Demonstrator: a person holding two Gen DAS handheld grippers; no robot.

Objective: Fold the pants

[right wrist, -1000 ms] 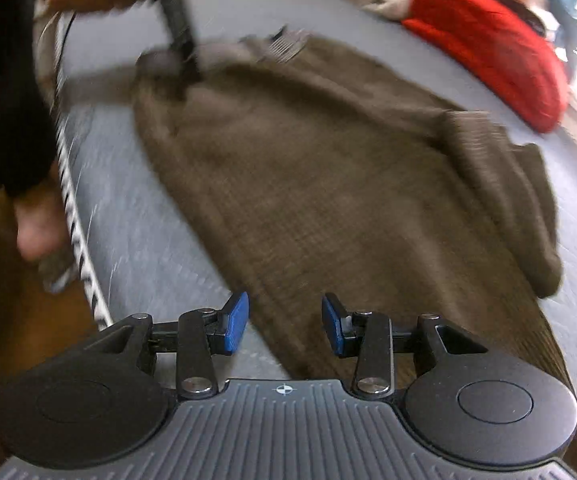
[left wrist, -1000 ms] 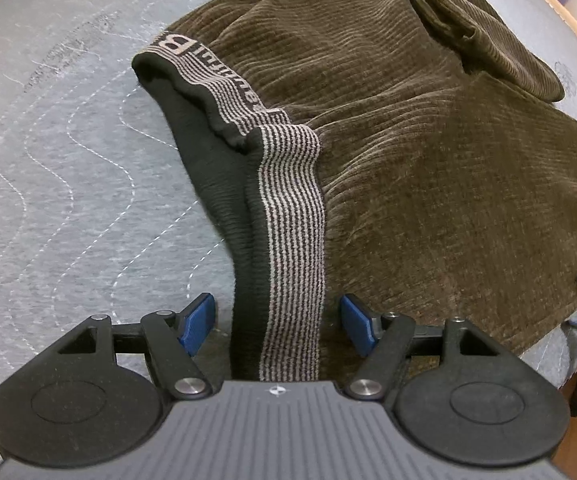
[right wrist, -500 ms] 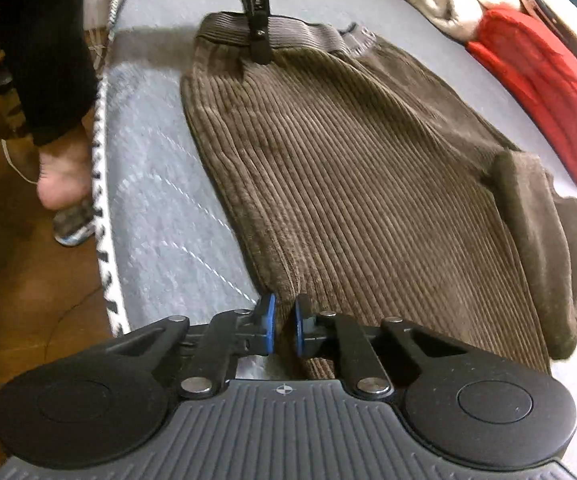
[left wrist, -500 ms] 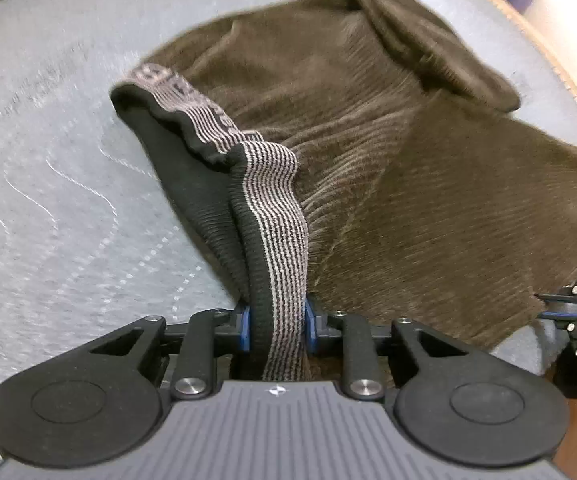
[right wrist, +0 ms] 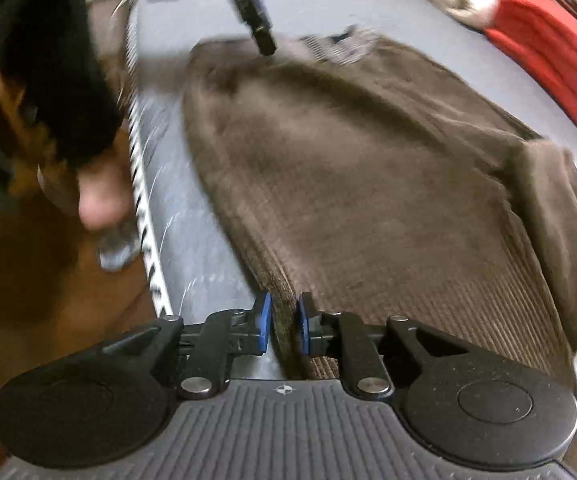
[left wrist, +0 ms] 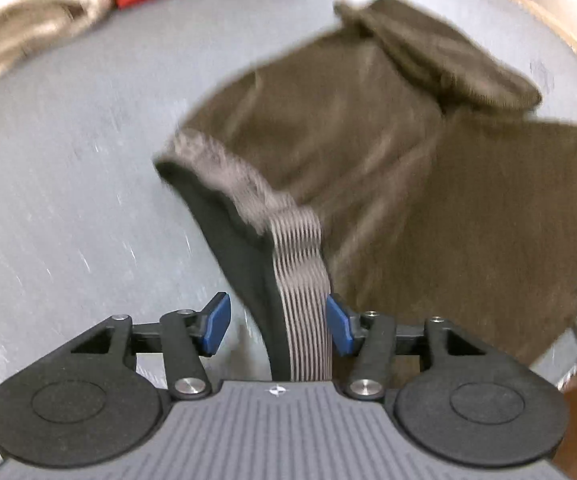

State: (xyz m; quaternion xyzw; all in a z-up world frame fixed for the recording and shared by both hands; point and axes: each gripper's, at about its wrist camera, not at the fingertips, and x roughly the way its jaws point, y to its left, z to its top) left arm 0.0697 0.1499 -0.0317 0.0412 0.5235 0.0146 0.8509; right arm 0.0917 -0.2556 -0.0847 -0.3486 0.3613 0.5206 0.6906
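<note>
Since half a second ago the left gripper has gone from clamped on the striped waistband to spread wide, with the band still lying between the blue pads but gripped by neither, while the right gripper has kept its jaws narrow, pinching the side edge of the brown corduroy pants. Both views are motion-blurred, so fine detail is uncertain. The pants lie spread across the grey quilted mattress, waistband toward its left side and one side edge close to the mattress's near edge; a leg end is doubled over toward the far right. Beige and red laundry sits at the far edge, well apart from the pants. The corduroy appears soft, limp and moderately heavy; it will drape and sag from any single hold and drag on the quilting rather than slide. The elastic waistband is the firmest part and the recommended hold for the left gripper; the thick side seam suits the right.
</note>
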